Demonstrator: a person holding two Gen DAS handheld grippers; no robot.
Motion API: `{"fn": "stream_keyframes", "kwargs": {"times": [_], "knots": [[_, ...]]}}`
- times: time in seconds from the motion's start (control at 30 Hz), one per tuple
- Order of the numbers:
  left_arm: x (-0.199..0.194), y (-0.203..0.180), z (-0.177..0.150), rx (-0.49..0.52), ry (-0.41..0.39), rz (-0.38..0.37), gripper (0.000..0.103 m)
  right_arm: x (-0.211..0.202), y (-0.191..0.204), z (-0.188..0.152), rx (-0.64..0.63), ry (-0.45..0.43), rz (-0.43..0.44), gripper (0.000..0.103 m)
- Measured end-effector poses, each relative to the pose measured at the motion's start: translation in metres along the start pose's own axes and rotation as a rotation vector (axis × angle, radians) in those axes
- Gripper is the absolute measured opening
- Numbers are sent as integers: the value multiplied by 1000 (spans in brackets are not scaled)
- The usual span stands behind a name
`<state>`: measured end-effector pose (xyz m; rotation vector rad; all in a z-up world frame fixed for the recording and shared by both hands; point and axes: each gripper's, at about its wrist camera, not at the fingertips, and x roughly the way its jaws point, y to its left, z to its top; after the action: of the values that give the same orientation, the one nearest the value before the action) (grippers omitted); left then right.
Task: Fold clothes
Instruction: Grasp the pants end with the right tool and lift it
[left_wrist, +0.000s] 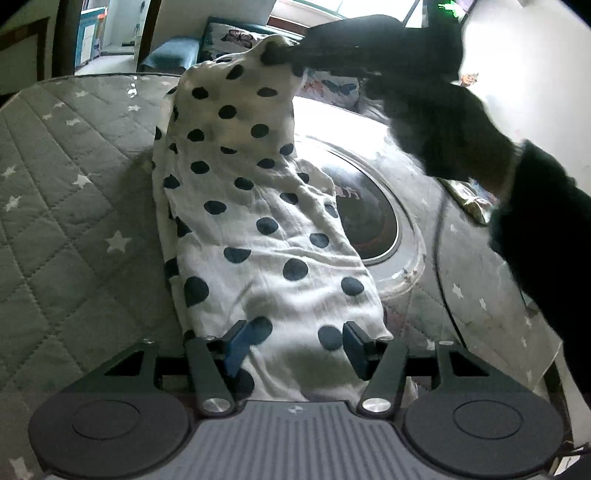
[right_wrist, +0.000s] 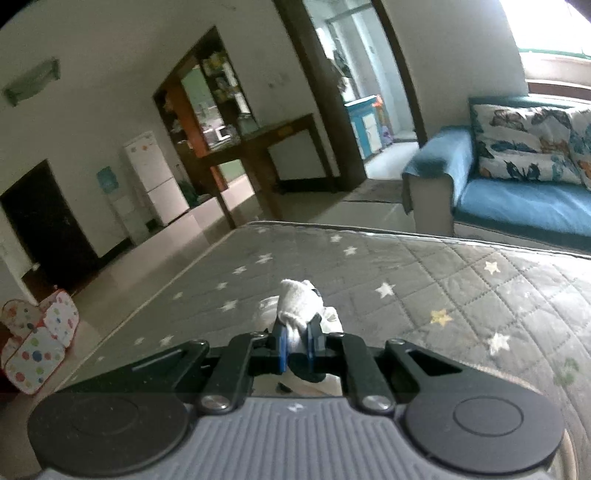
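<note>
A white cloth with dark polka dots (left_wrist: 255, 206) lies stretched lengthwise over the grey star-quilted table cover (left_wrist: 66, 184). My left gripper (left_wrist: 295, 343) is open, its blue pads on either side of the cloth's near end, which passes between them. My right gripper (left_wrist: 284, 55) shows in the left wrist view as a dark shape held by a gloved hand, lifting the cloth's far end above the table. In the right wrist view my right gripper (right_wrist: 296, 345) is shut on a bunched corner of the cloth (right_wrist: 299, 304).
A clear round turntable with a dark centre (left_wrist: 373, 214) sits on the table right of the cloth, with a thin cable (left_wrist: 439, 266) beside it. A blue sofa with butterfly cushions (right_wrist: 517, 184) stands beyond the table. A spotted play tent (right_wrist: 37, 343) sits on the floor at left.
</note>
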<state>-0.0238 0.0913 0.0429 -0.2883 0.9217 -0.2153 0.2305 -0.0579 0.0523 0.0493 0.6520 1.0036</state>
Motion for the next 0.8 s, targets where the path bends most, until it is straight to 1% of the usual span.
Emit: {"fn": "stream_keyframes", "kwargs": {"times": [0.13,0.27,0.33,0.4,0.53,0.6,0.7,0.8], "knots": [[-10,0,-10,8,-2,9,60,-35,27,-19,-40,7,31,9],[-23,4,-18,4,-20,25,61,-70,57,-47,-84,19,64,9],[-31,6,-22,1,-34,29,64,-87,73,-64,-104,27,83,9],[-36,6,-26,11,-41,38,64,-105,89,-80,-125,35,102,9],[-41,8,-35,12,-40,52,64,-133,127,-128,-227,56,129,9],[-42,11,-38,0,-36,58,64,-139,140,-148,-287,72,128,9],[-45,15,-41,-14,-33,72,64,-147,155,-179,-408,112,107,10],[-50,19,-43,-25,-44,85,65,-151,160,-195,-489,129,70,13]]}}
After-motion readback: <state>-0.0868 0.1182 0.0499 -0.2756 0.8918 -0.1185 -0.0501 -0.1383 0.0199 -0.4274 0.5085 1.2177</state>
